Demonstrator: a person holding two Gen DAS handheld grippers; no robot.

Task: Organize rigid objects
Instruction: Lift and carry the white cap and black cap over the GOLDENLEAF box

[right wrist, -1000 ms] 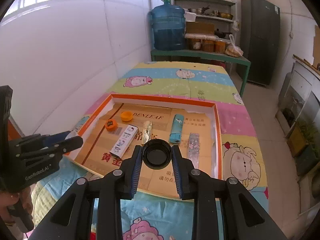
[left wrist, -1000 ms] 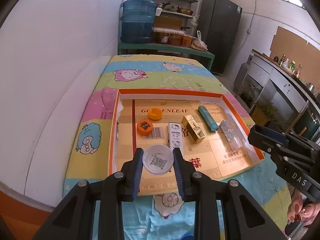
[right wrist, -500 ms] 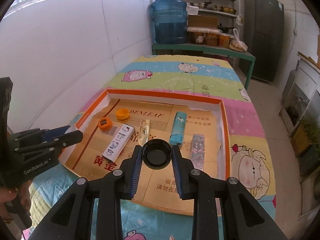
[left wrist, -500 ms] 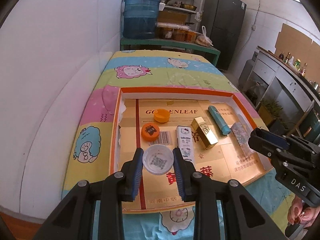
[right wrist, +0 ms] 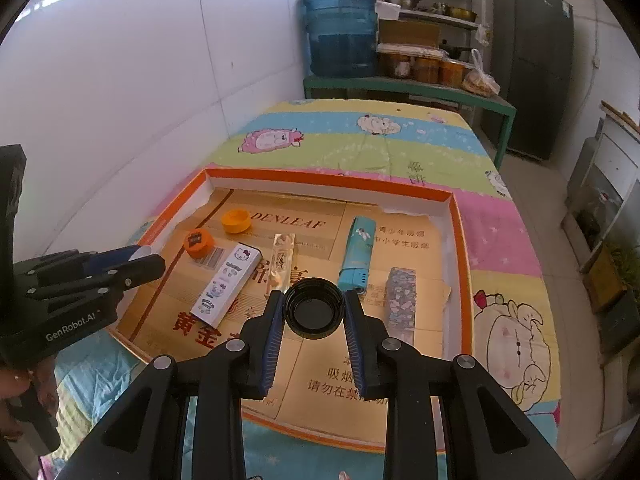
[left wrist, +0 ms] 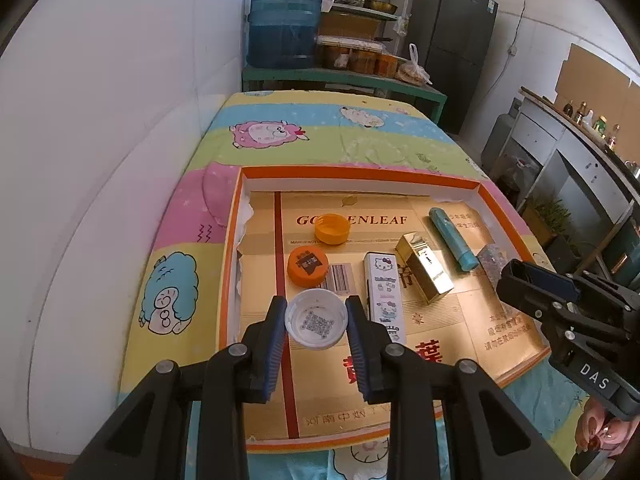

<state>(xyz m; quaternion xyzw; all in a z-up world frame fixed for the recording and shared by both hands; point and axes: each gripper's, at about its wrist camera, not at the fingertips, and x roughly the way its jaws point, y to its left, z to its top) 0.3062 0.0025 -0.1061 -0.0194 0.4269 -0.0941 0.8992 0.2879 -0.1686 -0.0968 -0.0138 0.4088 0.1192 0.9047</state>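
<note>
My left gripper is shut on a white bottle cap, hollow side up, above the near left part of the orange-rimmed tray. My right gripper is shut on a black bottle cap over the tray's near middle. On the tray's cardboard floor lie two orange caps, a white Hello Kitty lighter, a gold lighter, a teal lighter and a patterned lighter. Each gripper shows at the edge of the other's view.
The tray lies on a table with a cartoon-print cloth, against a white tiled wall on the left. Behind the table, a green shelf holds a blue water jug and jars. A dark fridge and a counter stand to the right.
Both grippers have moved forward and down over the tray, each still gripping its cap. The items in the tray have not moved.
</note>
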